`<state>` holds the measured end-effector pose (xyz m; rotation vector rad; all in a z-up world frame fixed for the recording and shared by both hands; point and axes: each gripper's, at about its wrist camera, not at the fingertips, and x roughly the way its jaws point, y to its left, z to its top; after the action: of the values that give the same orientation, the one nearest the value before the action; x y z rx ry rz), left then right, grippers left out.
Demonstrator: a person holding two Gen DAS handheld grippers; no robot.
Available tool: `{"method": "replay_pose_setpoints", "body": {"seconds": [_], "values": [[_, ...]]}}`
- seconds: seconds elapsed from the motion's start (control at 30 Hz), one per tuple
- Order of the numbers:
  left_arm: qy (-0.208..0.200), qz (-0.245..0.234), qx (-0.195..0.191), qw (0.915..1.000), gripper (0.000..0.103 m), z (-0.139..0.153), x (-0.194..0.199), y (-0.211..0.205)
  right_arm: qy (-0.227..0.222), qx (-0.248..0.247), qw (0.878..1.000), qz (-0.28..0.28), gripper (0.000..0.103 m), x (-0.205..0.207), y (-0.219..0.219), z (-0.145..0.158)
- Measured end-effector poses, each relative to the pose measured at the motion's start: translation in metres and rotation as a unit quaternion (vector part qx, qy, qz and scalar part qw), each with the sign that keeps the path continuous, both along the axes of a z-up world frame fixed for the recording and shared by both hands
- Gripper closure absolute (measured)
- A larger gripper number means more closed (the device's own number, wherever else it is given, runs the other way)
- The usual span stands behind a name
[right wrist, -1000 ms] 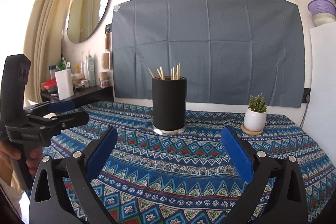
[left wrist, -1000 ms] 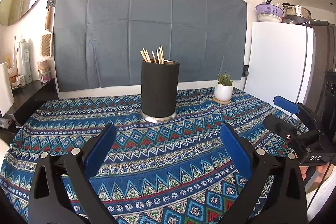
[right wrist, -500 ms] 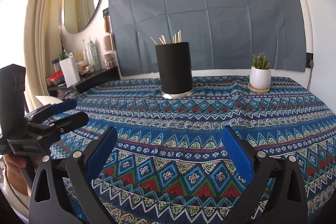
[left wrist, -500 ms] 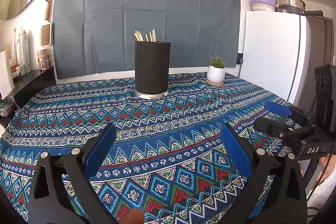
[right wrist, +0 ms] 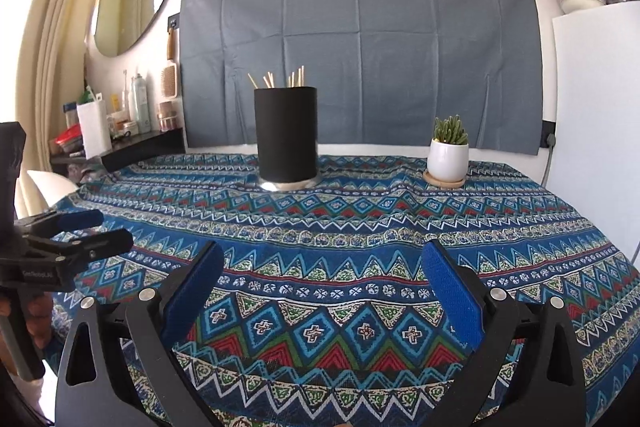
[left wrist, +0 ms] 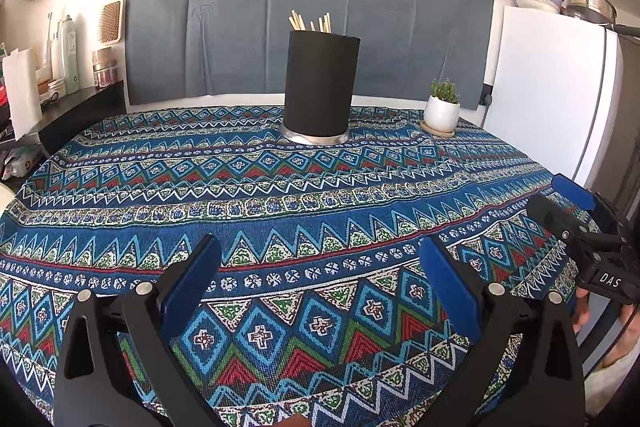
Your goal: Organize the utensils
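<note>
Left wrist view. We see the left gripper (left wrist: 320,275) with its jaws spread wide and nothing between them, held above the near part of the surface (left wrist: 280,195), which is covered by a blue patterned cloth. Straight ahead of the jaws, well apart from them, stands the black utensil holder (left wrist: 321,85), upright on a silver base; the tips of wooden chopsticks (left wrist: 310,22) rise from its mouth. Beyond the right jaw and just right of the holder, a small potted cactus (left wrist: 441,107) sits on a round coaster. Far to the right of the jaws we see the right gripper (left wrist: 560,199), its two fingers apart with nothing between them, over the edge of the surface. Behind it stands a white refrigerator (left wrist: 540,87).

Right wrist view. We see the right gripper (right wrist: 320,279), jaws likewise released and bare, above the near part of the surface (right wrist: 360,219). The utensil holder (right wrist: 286,135) stands ahead of the left jaw, well apart, with the chopsticks (right wrist: 280,79) upright inside. The potted cactus (right wrist: 448,151) lies ahead of the right jaw, near the far edge. To the left of the jaws, the left gripper (right wrist: 96,231) appears, its fingers parted and bare.
</note>
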<state>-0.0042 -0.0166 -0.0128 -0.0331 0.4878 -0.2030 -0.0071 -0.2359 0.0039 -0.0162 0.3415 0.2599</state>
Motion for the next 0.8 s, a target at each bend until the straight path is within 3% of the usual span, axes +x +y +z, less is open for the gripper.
{"method": "replay_pose_setpoints", "body": {"seconds": [0.33,0.8], "values": [[0.003,0.006,-0.002,1.0,0.006,-0.0014,-0.0001,-0.0009,-0.031,-0.005,0.999,-0.008,0.008,-0.0055,0.0052,-0.0016],[0.002,-0.001,-0.002,1.0,0.006,-0.0004,-0.0008,-0.001,-0.016,0.008,1.0,-0.005,0.008,-0.0008,0.0014,-0.0024]]}}
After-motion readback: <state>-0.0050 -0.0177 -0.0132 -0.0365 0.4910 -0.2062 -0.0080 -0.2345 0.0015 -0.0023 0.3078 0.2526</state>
